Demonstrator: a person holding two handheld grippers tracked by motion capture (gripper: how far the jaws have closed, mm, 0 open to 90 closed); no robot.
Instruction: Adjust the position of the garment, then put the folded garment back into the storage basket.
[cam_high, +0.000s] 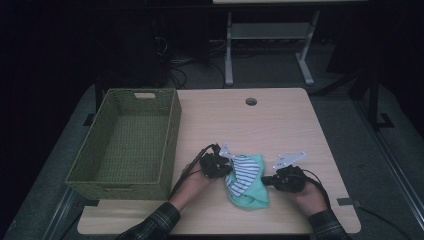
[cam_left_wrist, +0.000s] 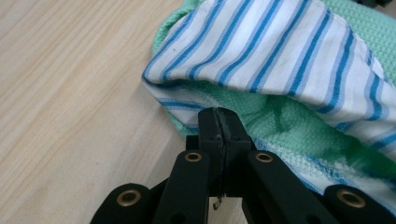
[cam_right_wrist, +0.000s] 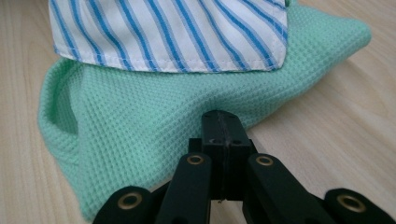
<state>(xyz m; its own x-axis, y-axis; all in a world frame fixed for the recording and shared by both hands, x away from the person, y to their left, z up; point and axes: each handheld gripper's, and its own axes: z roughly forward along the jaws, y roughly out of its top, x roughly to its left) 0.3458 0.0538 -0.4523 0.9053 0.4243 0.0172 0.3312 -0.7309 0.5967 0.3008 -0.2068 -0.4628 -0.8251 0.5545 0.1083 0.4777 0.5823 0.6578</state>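
Green waffle cloth (cam_high: 252, 192) with striped cloth (cam_high: 243, 173) on top is bunched at table's (cam_high: 280, 125) near edge. Left gripper (cam_high: 226, 169) is clamped on striped hem, right gripper (cam_high: 266, 180) on green edge. Wicker basket (cam_high: 172, 137) is seen unfilled; folding judged barely begun.

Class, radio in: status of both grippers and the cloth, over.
Left gripper jaws shut on green cloth. Right gripper likewise. Striped cloth lies on the green one. Basket stands apart at left.
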